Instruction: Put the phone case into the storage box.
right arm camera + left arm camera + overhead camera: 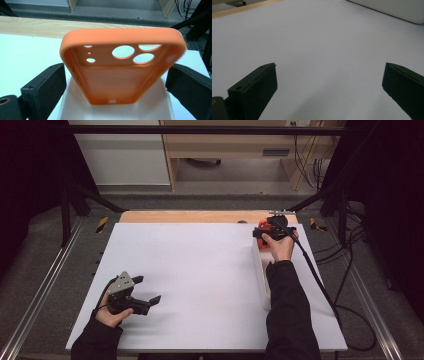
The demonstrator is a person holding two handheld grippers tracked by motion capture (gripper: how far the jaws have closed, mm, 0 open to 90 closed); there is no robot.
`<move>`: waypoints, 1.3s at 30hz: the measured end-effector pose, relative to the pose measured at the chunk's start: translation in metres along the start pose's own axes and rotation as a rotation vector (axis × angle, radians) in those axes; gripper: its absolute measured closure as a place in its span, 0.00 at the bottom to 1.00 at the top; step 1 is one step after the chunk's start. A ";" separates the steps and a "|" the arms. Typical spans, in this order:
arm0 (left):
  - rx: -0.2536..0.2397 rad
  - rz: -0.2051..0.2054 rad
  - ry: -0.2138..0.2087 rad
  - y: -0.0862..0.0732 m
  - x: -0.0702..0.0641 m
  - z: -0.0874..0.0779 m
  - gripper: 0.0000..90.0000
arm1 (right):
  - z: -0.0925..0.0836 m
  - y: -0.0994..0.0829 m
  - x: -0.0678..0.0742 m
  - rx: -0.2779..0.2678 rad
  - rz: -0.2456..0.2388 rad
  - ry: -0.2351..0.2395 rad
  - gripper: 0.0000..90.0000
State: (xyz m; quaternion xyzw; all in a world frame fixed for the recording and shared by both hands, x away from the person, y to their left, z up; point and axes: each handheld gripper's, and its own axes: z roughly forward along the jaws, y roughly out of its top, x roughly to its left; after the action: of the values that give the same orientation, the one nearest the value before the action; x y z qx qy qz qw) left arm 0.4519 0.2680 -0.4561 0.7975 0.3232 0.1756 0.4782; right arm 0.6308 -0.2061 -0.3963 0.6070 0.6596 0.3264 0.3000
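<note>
A large white table top [200, 280] takes up most of the high view, with a strip of pale wood [190, 216] along its far edge and grey floor beyond. Dark frame bars and black cables [350, 285] run along the table's right side.

Near the right edge of the table lies a long white box [261, 275], open at the top; it also shows at the upper right corner of the left gripper view [397, 10]. The person's right sleeve [290, 310] reaches along beside this box.

At the far end of the box the right gripper [265, 234] points down toward an orange phone case [120, 67]. In the right gripper view the case stands tilted between the jaws, its open inside facing the camera, camera holes at the top, its lower end resting in the white box. The jaws stand apart on either side of the case, with a gap showing at each side.

At the near left, the left gripper [147, 292] rests low over bare table, well apart from the box. Its jaws are wide apart with nothing between them.
</note>
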 end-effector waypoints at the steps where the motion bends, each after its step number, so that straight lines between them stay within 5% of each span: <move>1: 0.000 0.000 0.000 0.000 0.000 0.000 0.00 | -0.001 0.000 0.000 -0.002 -0.001 0.003 0.03; 24: -0.004 -0.002 0.000 0.001 -0.001 0.000 0.00 | -0.033 0.004 -0.001 -0.098 -0.046 0.080 0.01; 39: -0.009 -0.002 -0.001 0.001 -0.001 -0.001 0.00 | -0.098 -0.007 0.010 -0.219 -0.161 0.296 0.00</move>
State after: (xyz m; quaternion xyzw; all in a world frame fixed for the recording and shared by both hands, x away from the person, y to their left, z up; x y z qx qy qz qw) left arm 0.4513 0.2676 -0.4545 0.7951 0.3231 0.1760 0.4821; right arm 0.5483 -0.2029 -0.3427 0.4612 0.7035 0.4569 0.2892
